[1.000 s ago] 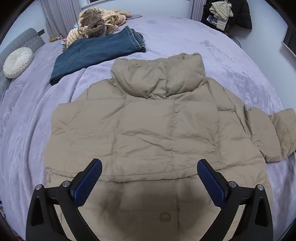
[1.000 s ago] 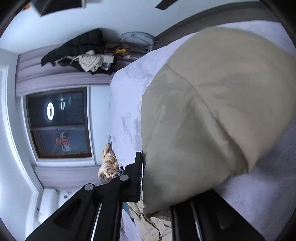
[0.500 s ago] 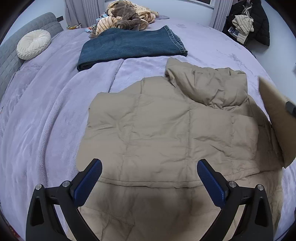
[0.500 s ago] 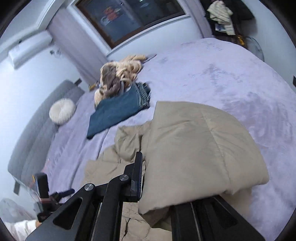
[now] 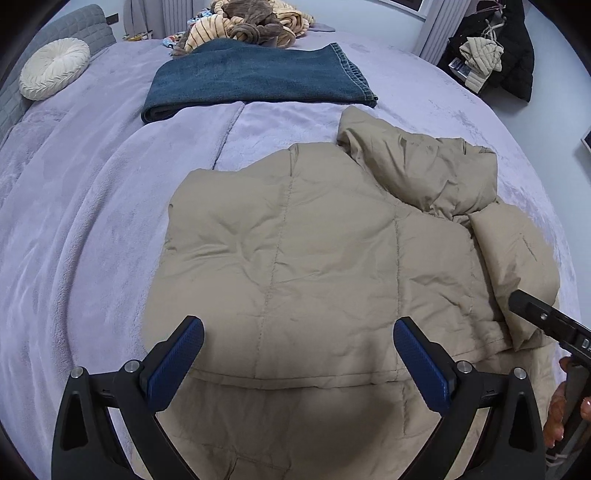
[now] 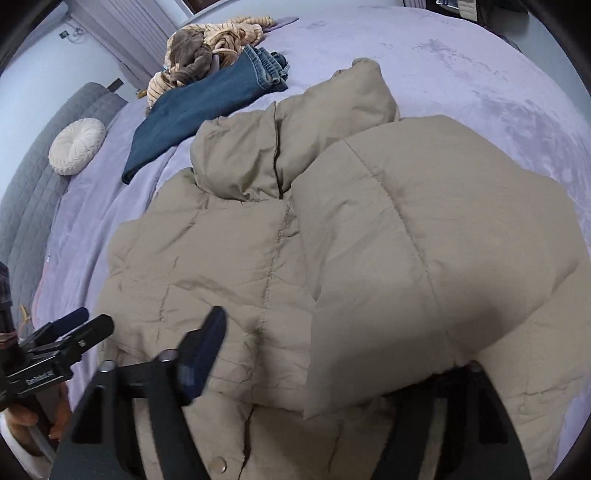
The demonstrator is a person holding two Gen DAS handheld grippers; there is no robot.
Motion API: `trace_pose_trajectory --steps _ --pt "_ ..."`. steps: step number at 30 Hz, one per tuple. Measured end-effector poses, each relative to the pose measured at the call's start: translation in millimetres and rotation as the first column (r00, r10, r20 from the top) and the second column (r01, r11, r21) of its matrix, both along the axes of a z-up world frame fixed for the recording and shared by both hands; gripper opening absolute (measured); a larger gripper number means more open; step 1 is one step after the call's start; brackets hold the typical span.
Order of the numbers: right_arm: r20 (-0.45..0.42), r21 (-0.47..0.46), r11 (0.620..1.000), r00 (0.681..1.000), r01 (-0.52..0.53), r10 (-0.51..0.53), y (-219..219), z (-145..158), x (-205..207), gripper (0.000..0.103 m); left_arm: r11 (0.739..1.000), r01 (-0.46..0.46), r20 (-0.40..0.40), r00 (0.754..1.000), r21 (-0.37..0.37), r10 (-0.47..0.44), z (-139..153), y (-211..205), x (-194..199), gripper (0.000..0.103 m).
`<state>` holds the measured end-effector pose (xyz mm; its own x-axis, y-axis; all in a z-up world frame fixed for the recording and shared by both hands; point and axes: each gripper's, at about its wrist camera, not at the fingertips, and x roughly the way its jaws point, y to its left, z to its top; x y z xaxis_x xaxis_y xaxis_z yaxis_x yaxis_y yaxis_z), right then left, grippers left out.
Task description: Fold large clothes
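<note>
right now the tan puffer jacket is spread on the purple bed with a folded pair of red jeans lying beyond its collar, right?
Not quite: the folded jeans are dark blue denim, not red. The left wrist view shows them clearly. The rest holds: the tan puffer jacket is spread on the purple bed, and the jeans lie beyond its collar.

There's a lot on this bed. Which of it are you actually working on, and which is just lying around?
In the job:
- tan jacket, its sleeve folded over the body
- right gripper, jaws opening over that sleeve
- left gripper, open over the hem

Lying about:
- folded jeans
- striped heap
- round cushion
- clothes by the wall
</note>
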<state>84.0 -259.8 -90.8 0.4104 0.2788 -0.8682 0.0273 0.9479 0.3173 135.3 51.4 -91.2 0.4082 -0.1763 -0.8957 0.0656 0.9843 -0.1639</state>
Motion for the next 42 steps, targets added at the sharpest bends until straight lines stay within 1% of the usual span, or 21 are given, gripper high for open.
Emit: trace_pose_trajectory --steps 4,7,9,10,11,13,15,18,19,21,22,25,30,31,32,33,34,35,36,37,42 --pt "0.043 0.074 0.987 0.988 0.144 -0.147 -31.6 22.7 -20.2 0.08 0.999 -0.015 0.006 1.0 -0.046 0.016 2.2 7.0 9.9 0.103" --pt "0.029 0.19 0.938 0.953 0.291 -0.302 -64.3 24.7 -18.3 0.077 0.998 -0.014 0.018 1.0 -0.059 0.015 4.4 13.3 13.9 0.103" --pt "0.018 0.261 0.892 0.922 0.369 -0.386 -82.9 23.4 -15.0 0.039 0.997 -0.002 0.024 1.0 -0.083 0.004 5.8 19.4 15.5 0.103" --pt "0.022 0.271 0.884 0.915 0.382 -0.402 -85.9 24.4 -11.1 0.01 0.994 0.004 0.022 1.0 -0.112 -0.002 6.0 23.9 15.9 0.103" --pt "0.044 0.272 0.89 0.919 0.367 -0.392 -82.8 28.5 -6.6 0.009 0.99 0.007 0.019 1.0 -0.141 -0.005 6.0 29.0 16.0 0.103" --pt "0.102 0.235 0.93 0.944 0.284 -0.314 -58.2 41.6 7.2 0.009 0.98 0.003 0.016 1.0 -0.197 0.0 5.8 39.2 16.7 0.103" --pt "0.144 0.179 0.974 0.975 0.142 -0.168 -21.3 53.5 15.7 0.009 0.959 -0.008 0.003 1.0 -0.285 0.009 4.9 50.6 17.5 0.103" --pt "0.132 0.091 0.994 0.99 -0.056 0.044 38.7 52.0 20.1 0.01 0.9 -0.044 -0.03 0.999 -0.433 0.035 2.1 64.6 20.2 0.103" --pt "0.105 0.065 0.992 0.989 -0.111 0.104 58.0 46.0 20.1 0.015 0.885 -0.05 -0.035 0.999 -0.463 0.038 1.8 66.3 21.2 0.103" --pt "0.044 0.012 0.985 0.984 -0.174 0.174 84.6 31.5 18.0 0.037 0.86 -0.044 -0.039 0.999 -0.509 0.029 1.6 66.3 24.2 0.103" --pt "0.02 0.005 0.981 0.98 -0.196 0.196 92.9 24.7 15.3 0.055 0.847 -0.034 -0.042 0.999 -0.53 0.013 1.2 63.0 26.2 0.103" --pt "-0.002 0.054 0.977 0.978 -0.206 0.206 88.2 17.3 0.8 0.06 0.821 0.004 -0.059 0.997 -0.571 -0.046 -3.4 46.2 32.6 0.103" --pt "-0.034 0.087 0.992 0.995 -0.086 0.09 18.3 14.7 -40.1 0.06 0.829 0.045 -0.103 0.987 -0.557 -0.123 -24.2 5.5 44.9 0.103" --pt "-0.042 0.079 0.995 0.997 -0.056 0.06 0.5 14.1 -49.4 0.059 0.835 0.051 -0.112 0.985 -0.548 -0.134 -29.3 -2.5 47.2 0.103" --pt "-0.049 0.058 0.998 0.998 -0.024 0.027 -18.3 12.3 -60.8 0.049 0.839 0.059 -0.117 0.982 -0.54 -0.145 -34.0 -10.9 49.3 0.102" --pt "-0.061 0.037 0.999 0.998 0.0 0.003 -33.8 10.3 -67.4 0.042 0.843 0.067 -0.119 0.981 -0.534 -0.153 -37.5 -18.9 51.0 0.098" --pt "-0.083 0.012 1.0 0.996 0.027 -0.026 -49.8 6.6 -75.0 0.032 0.842 0.078 -0.119 0.979 -0.533 -0.166 -40.6 -26.5 52.6 0.081" --pt "-0.099 -0.01 0.998 0.993 0.059 -0.06 -65.8 2.4 -82.8 0.027 0.84 0.088 -0.125 0.975 -0.535 -0.181 -43.7 -34.6 54.5 0.056" --pt "-0.101 -0.027 0.996 0.991 0.089 -0.092 -80.0 -0.1 -88.7 0.024 0.842 0.093 -0.137 0.972 -0.531 -0.193 -47.6 -41.1 55.7 0.039" --pt "-0.101 -0.044 0.992 0.987 0.121 -0.125 -91.5 -2.0 -93.0 0.017 0.844 0.097 -0.148 0.968 -0.527 -0.204 -50.7 -47.2 57.0 0.01" --pt "-0.087 -0.107 0.966 0.965 0.237 -0.247 -136.8 -8.7 -87.9 0.01 0.867 0.139 -0.042 0.983 -0.478 -0.181 -22.5 -49.9 39.4 0.01"
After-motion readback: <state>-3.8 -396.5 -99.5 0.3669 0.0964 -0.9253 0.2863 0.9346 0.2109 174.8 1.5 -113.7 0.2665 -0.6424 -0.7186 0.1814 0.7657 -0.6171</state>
